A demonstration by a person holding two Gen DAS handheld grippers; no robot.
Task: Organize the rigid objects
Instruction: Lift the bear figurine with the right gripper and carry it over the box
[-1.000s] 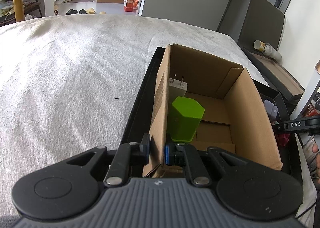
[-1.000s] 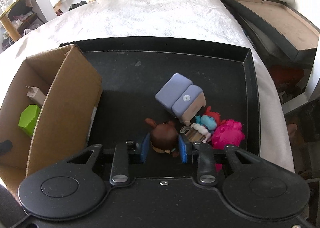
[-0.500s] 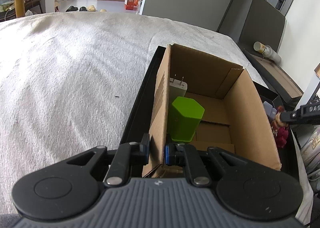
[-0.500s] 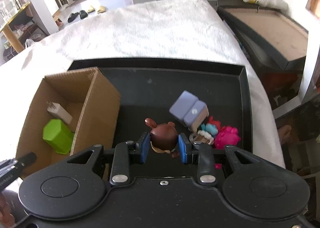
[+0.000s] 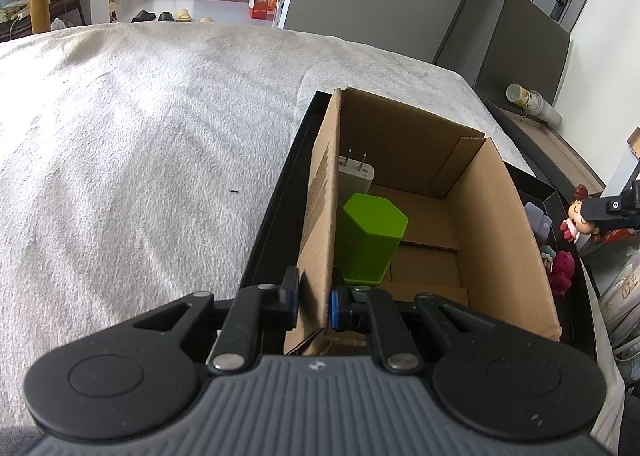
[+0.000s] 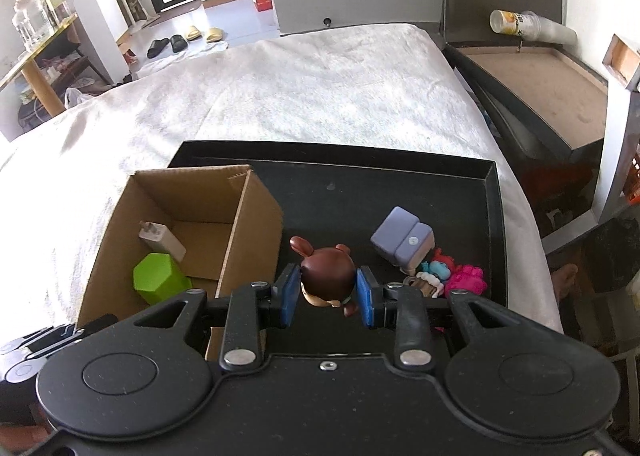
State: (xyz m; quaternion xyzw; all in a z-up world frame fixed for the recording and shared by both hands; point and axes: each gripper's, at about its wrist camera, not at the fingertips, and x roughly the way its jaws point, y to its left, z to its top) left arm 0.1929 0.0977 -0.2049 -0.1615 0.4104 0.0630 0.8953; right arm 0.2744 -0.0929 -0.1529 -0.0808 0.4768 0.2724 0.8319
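Carrying the doll to the box

The right gripper (image 6: 328, 291) holds the brown-haired plastic doll (image 6: 327, 277) between its jaws; the left gripper (image 5: 314, 296) pinches the brown cardboard box (image 5: 496, 224) wall. The doll should be released above the box opening, left of the right jaws.

Left gripper (image 5: 314, 304) jaws clamped; right gripper (image 6: 328, 298) jaws gripping, raised.

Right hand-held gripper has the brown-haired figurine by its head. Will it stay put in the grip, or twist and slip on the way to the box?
The brown-haired figurine looks like rigid plastic, so it probably won't squash. Its head is rounded and glossy between the right hand-held gripper pads, so it may pivot. Its body hangs off-centre, which could encourage a swing over the cardboard box.
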